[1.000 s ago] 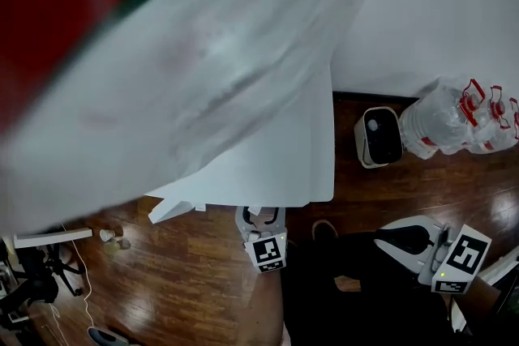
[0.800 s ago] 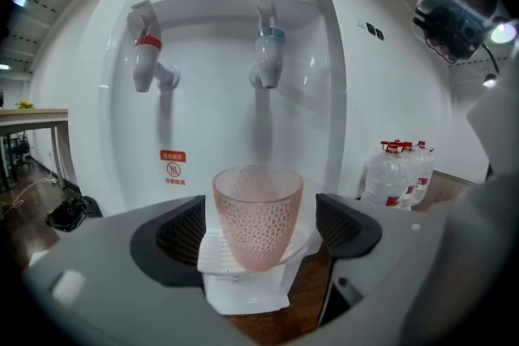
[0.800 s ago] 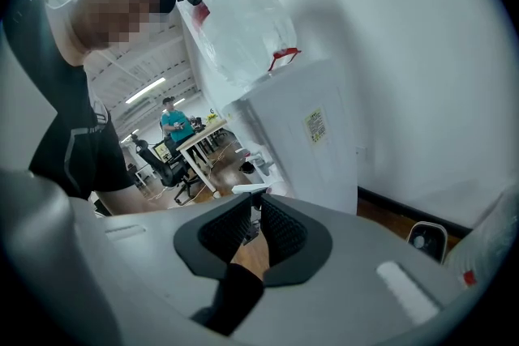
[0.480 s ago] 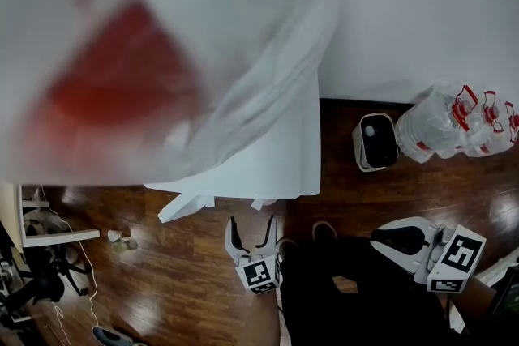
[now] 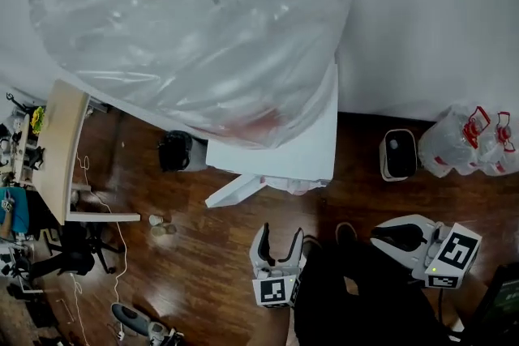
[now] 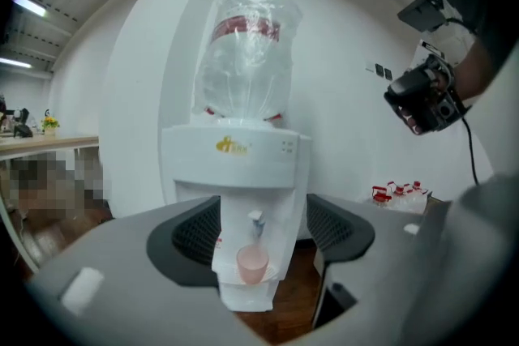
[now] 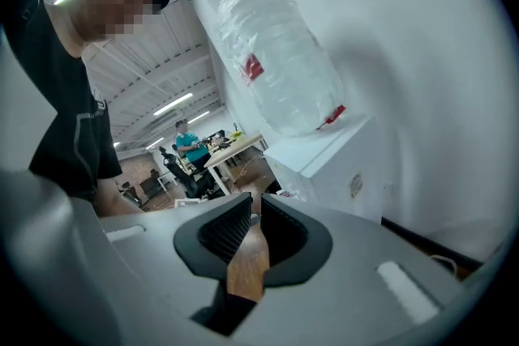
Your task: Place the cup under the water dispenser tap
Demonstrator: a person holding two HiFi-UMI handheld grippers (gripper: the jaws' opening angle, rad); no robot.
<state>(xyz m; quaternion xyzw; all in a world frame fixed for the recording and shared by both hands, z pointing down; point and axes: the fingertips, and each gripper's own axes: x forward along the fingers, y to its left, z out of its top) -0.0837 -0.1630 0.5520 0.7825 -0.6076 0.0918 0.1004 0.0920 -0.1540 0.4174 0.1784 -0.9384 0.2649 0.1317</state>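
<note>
On the drip tray (image 6: 274,275): pink cup (image 6: 252,263) upright under the tap (image 6: 256,221); placement looks done.
Risk: a forward swing could knock the light cup off.
Left gripper (image 5: 280,232): jaws apart, just been closing, nothing between; near level, well back from the water dispenser (image 6: 231,158).
Right gripper (image 7: 250,215): jaws all but together, empty; tipped slightly down.

Place: open-plan office.
Landmark: water dispenser (image 6: 235,174), big bottle on top, standing against a white wall (image 5: 438,12).
Left of dispenser: long desk (image 5: 61,142), black office chair (image 5: 69,259), wood floor (image 5: 203,271).
Right of dispenser: spare water bottles (image 5: 470,143) by the wall.
Beyond dispenser: person (image 7: 188,143) at a desk, ceiling strip lights (image 7: 174,104).
</note>
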